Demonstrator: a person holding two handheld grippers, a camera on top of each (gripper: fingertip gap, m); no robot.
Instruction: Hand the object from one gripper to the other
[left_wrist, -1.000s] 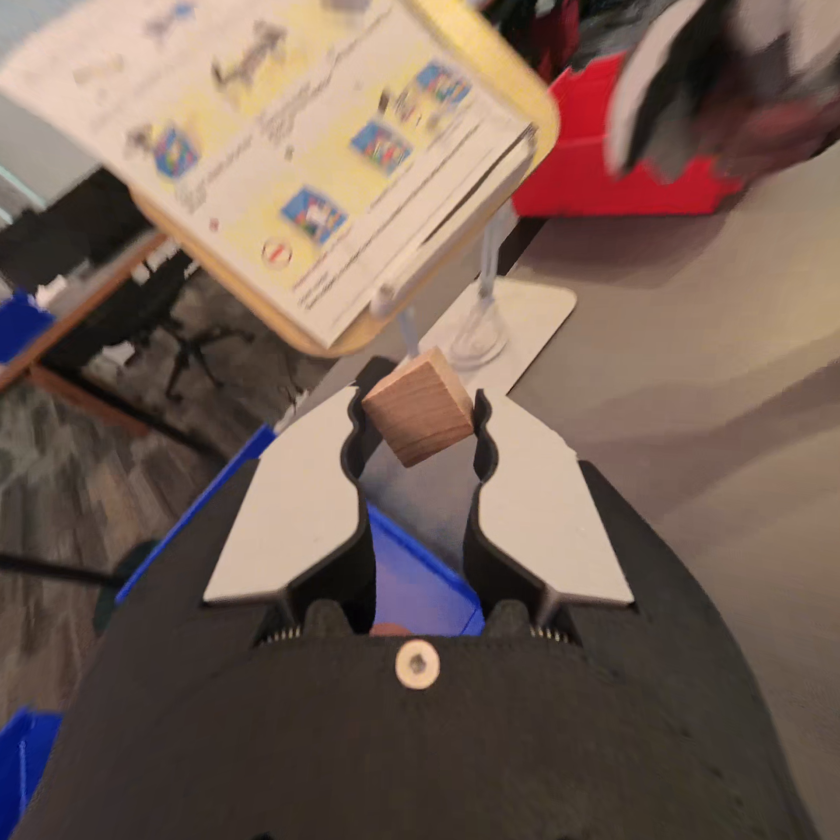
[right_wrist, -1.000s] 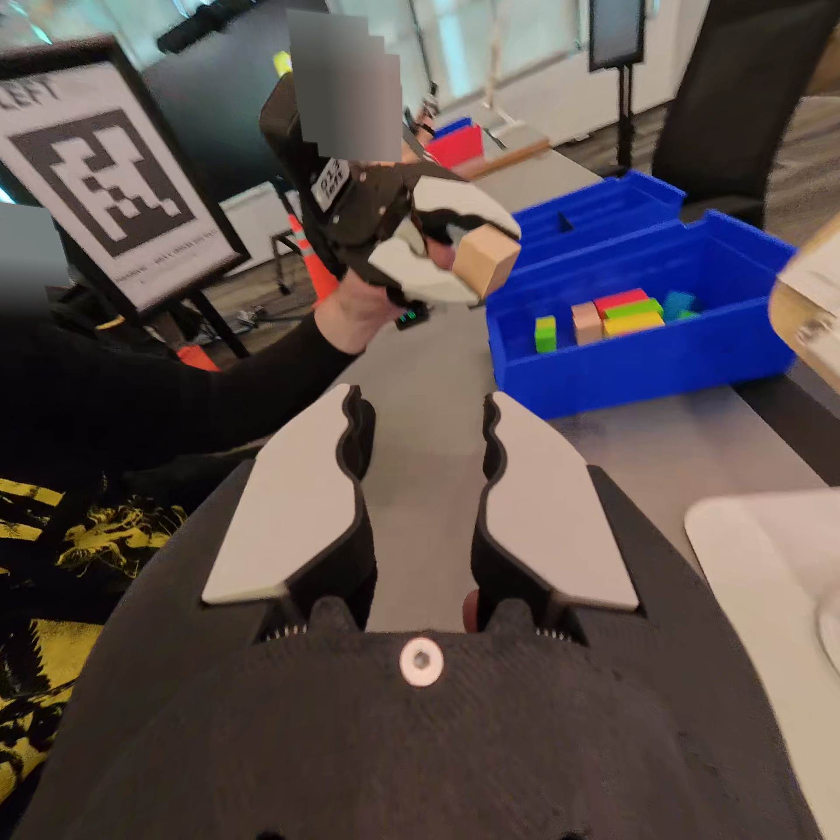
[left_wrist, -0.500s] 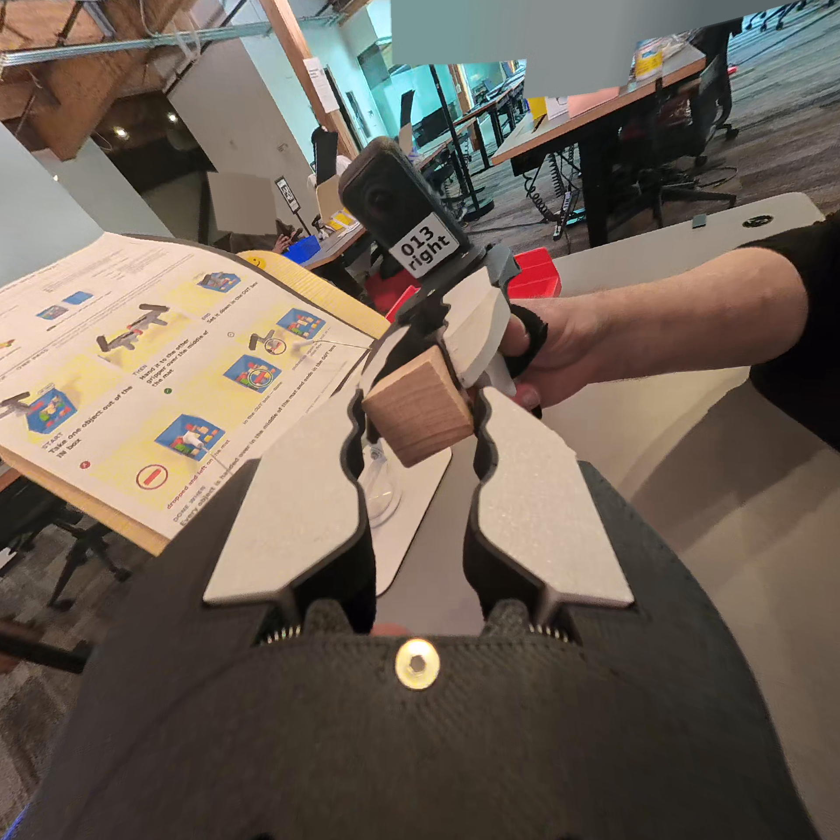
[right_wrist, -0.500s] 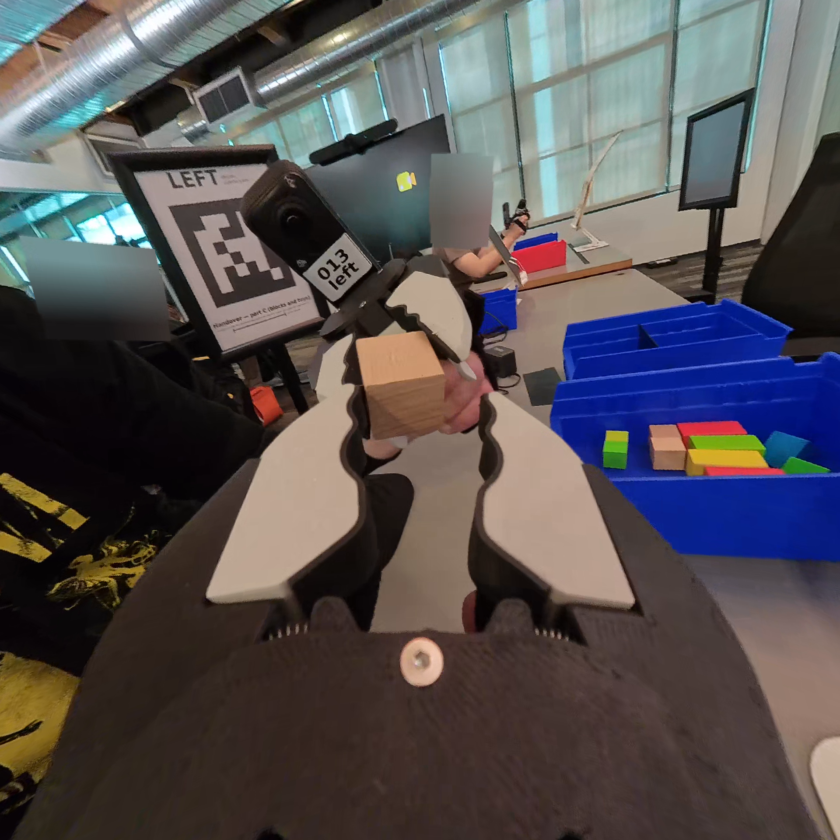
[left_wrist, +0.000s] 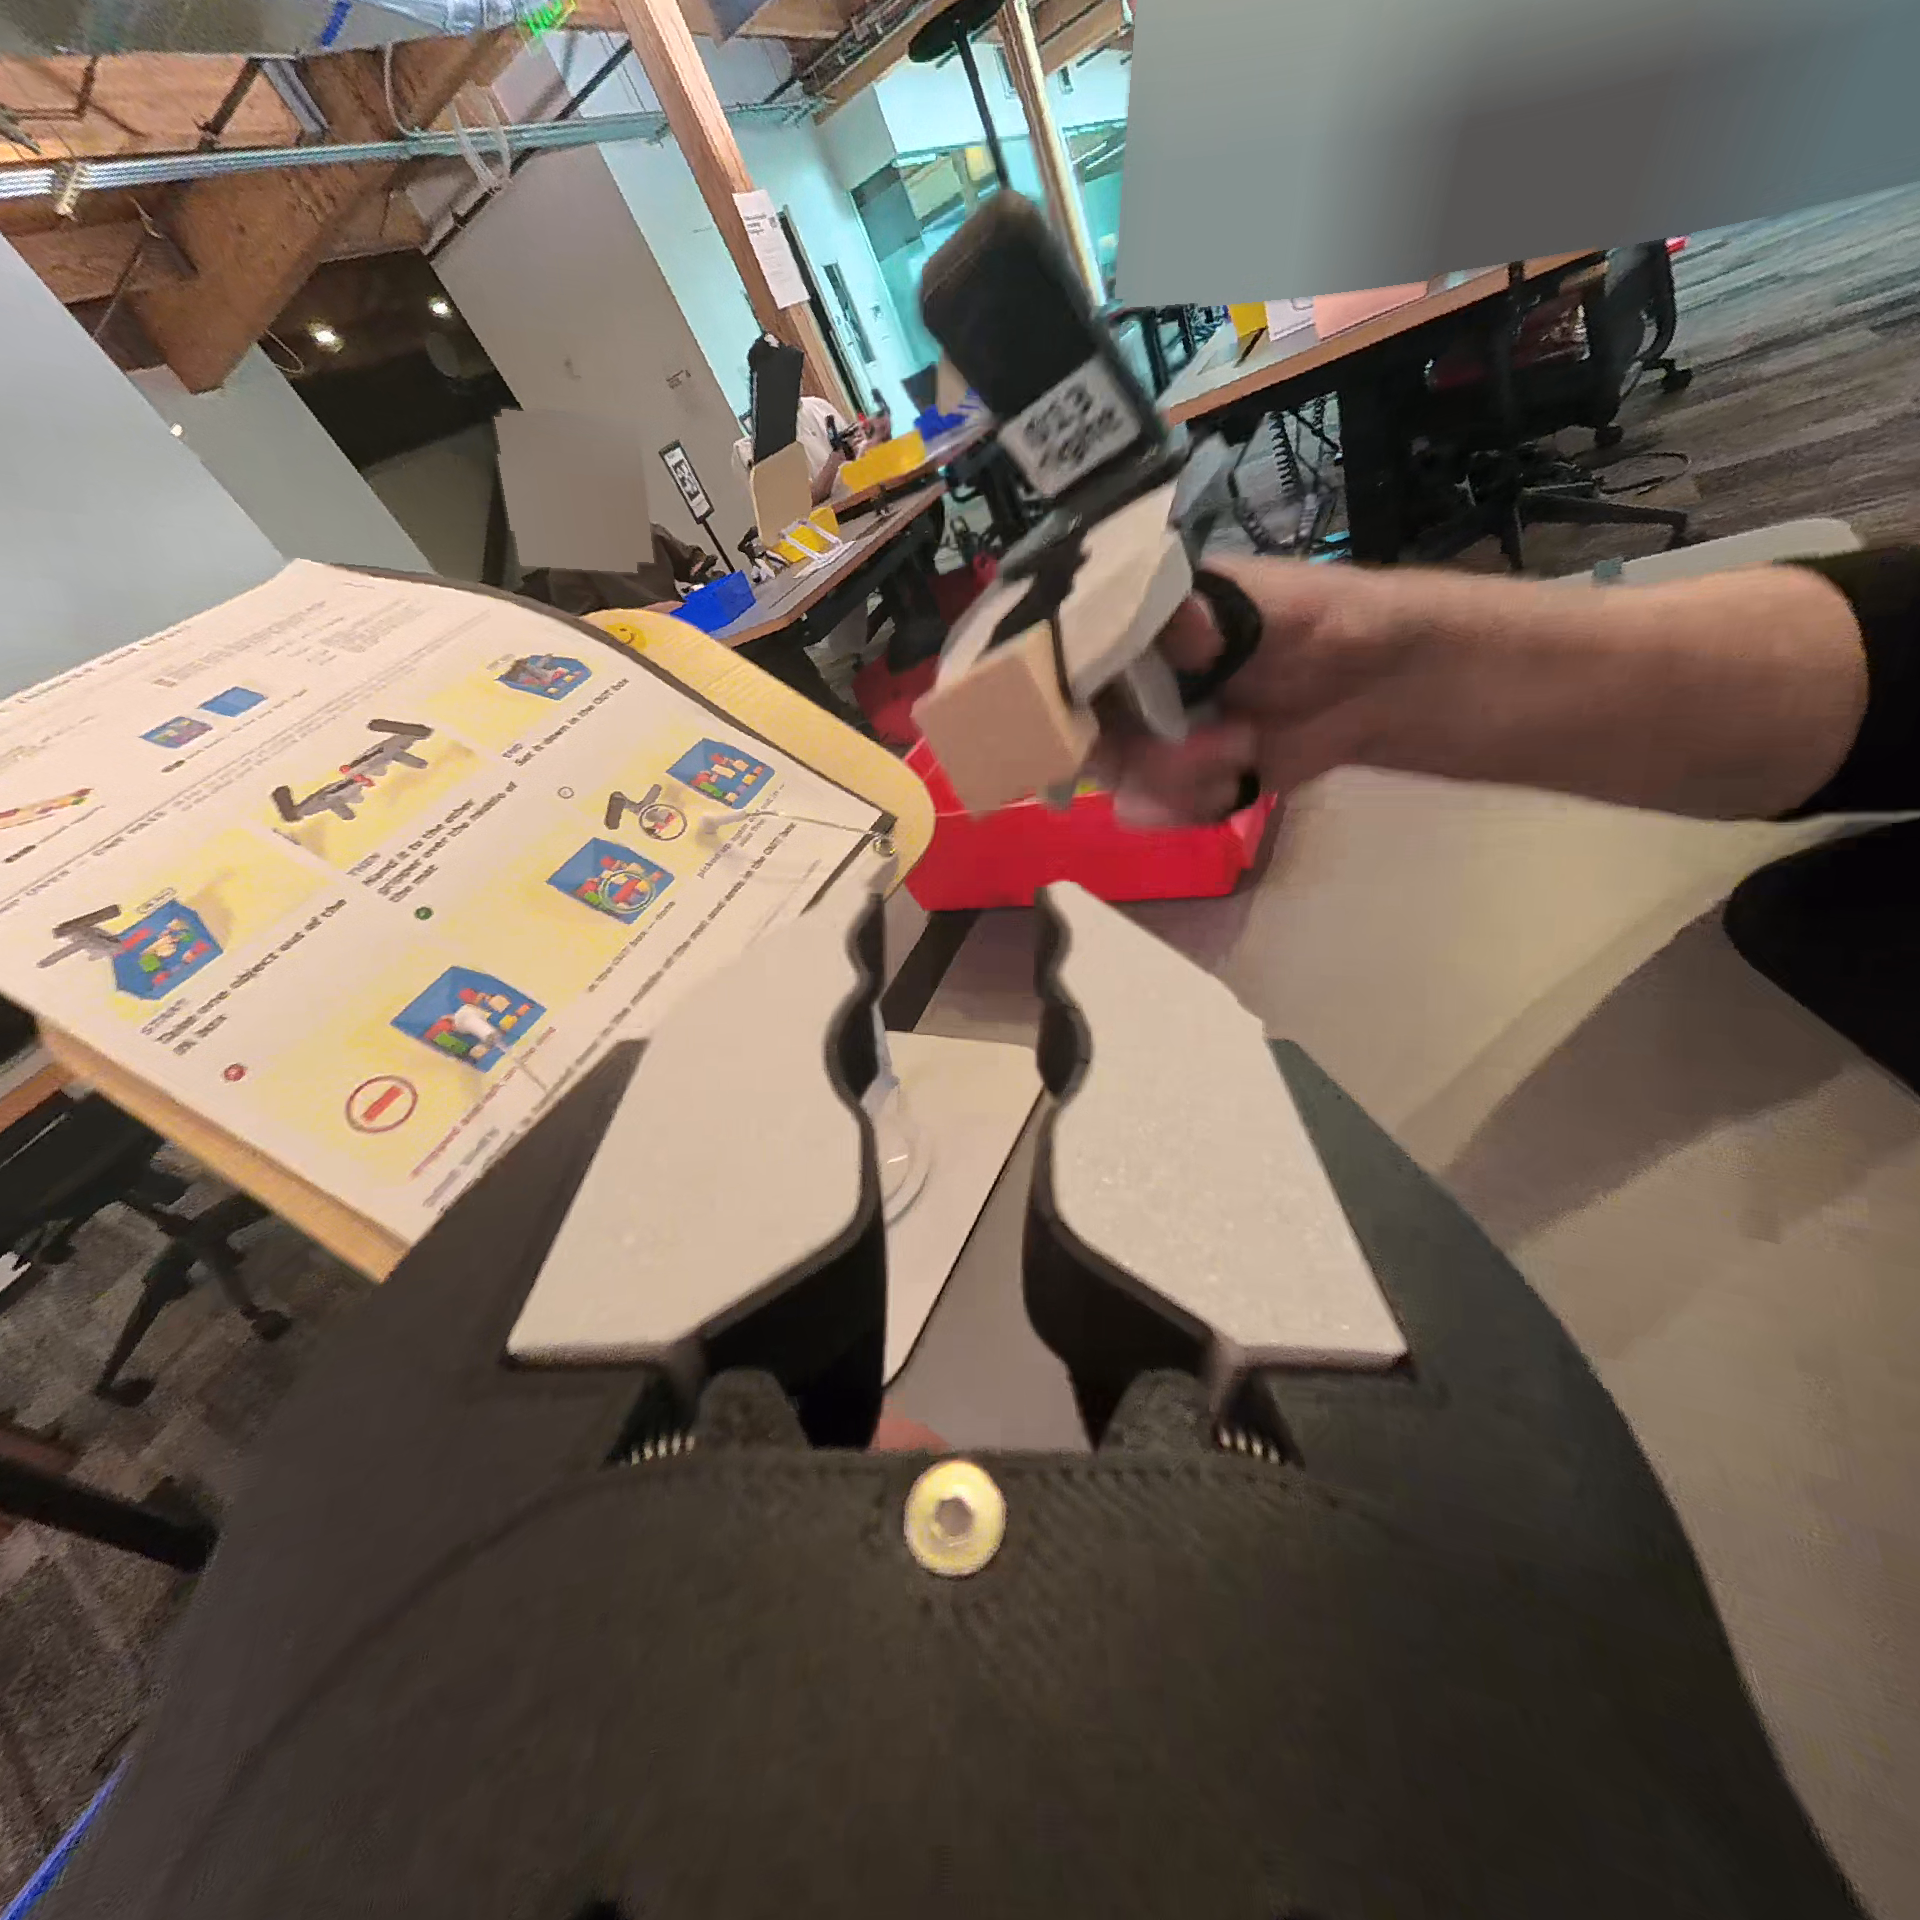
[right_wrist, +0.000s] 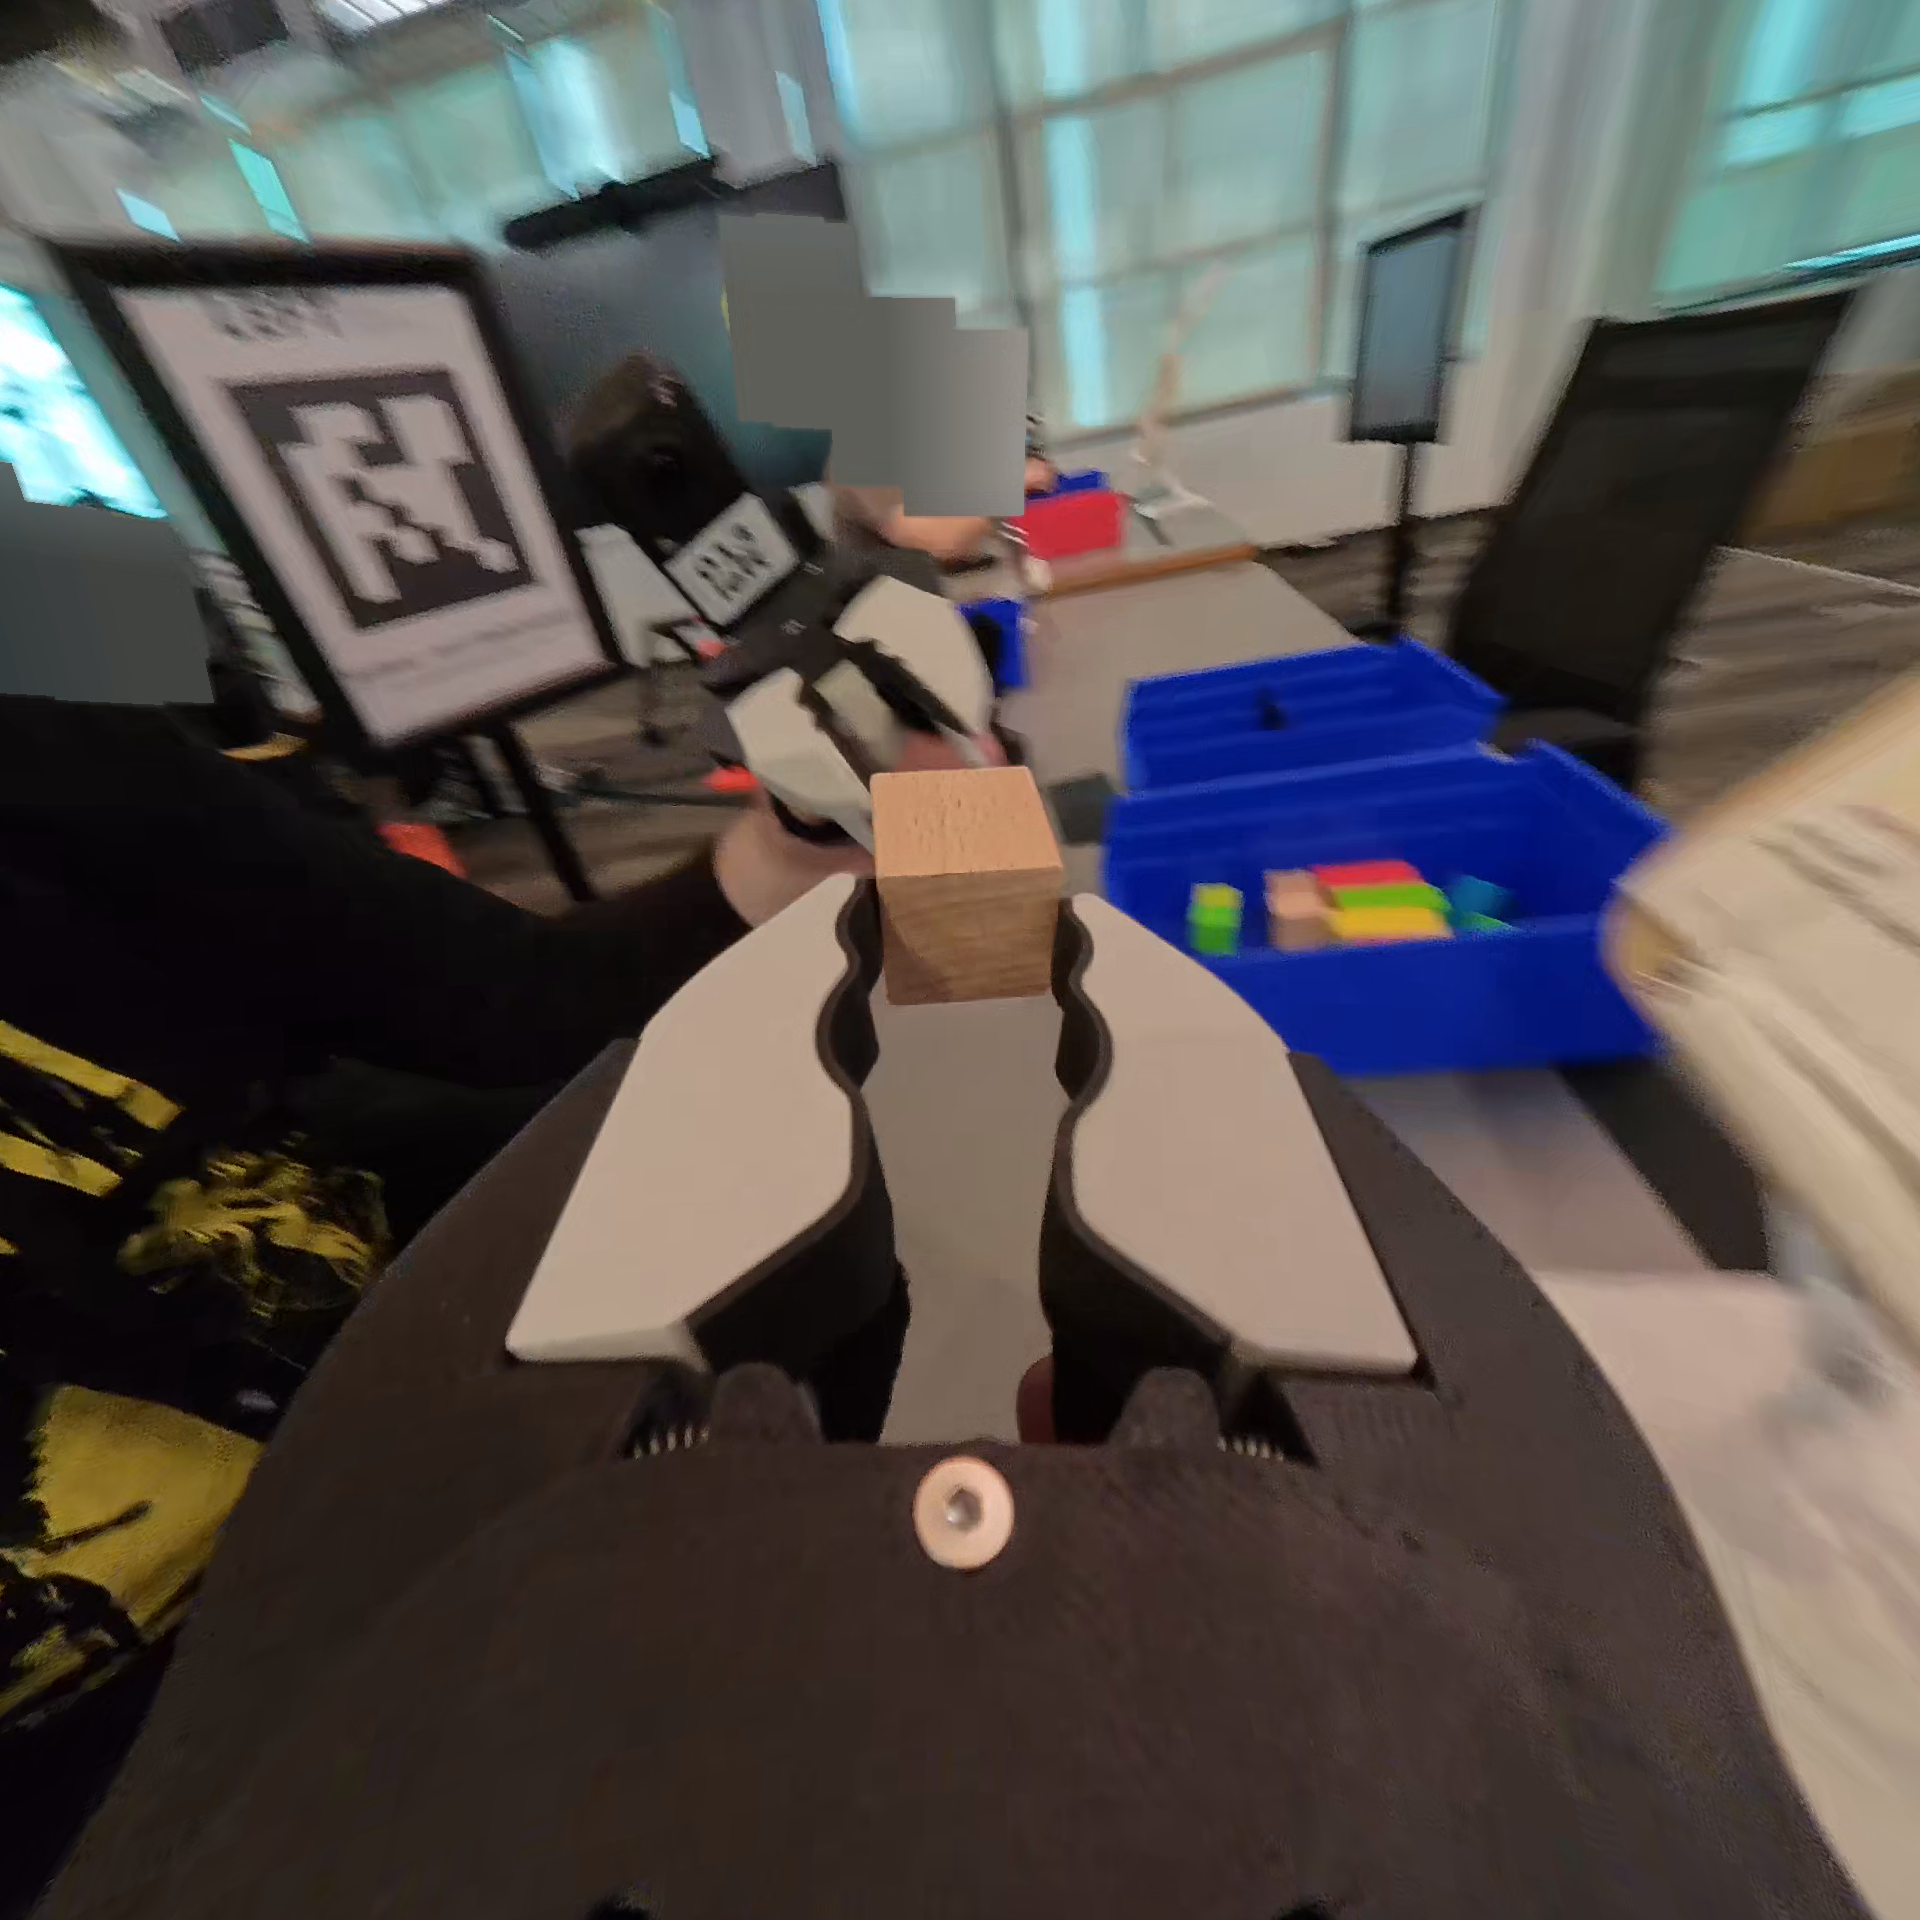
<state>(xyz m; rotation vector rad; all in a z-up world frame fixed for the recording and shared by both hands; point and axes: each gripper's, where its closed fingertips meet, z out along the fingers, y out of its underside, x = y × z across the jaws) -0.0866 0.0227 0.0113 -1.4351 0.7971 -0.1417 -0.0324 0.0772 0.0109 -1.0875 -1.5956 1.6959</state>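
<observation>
The wooden cube (right_wrist: 966, 894) had passed from the left gripper (left_wrist: 961, 945) to the right gripper (right_wrist: 966, 935).
The right gripper's pads pressed both sides of the cube at its fingertips; the left gripper's jaws stood parted on nothing, the cube well off at its one o'clock. A blue bin (right_wrist: 1455, 997) of coloured blocks lay at the right gripper's two o'clock.

Bare grey worktop (right_wrist: 966, 1195) lies open under the right claw (right_wrist: 966, 925). To its right, blue bins (right_wrist: 1382, 997) block the way. Before the left claw (left_wrist: 961, 935), a tilted instruction board (left_wrist: 416, 831) crowds the left; a red bin (left_wrist: 1070, 847) stands beyond.
</observation>
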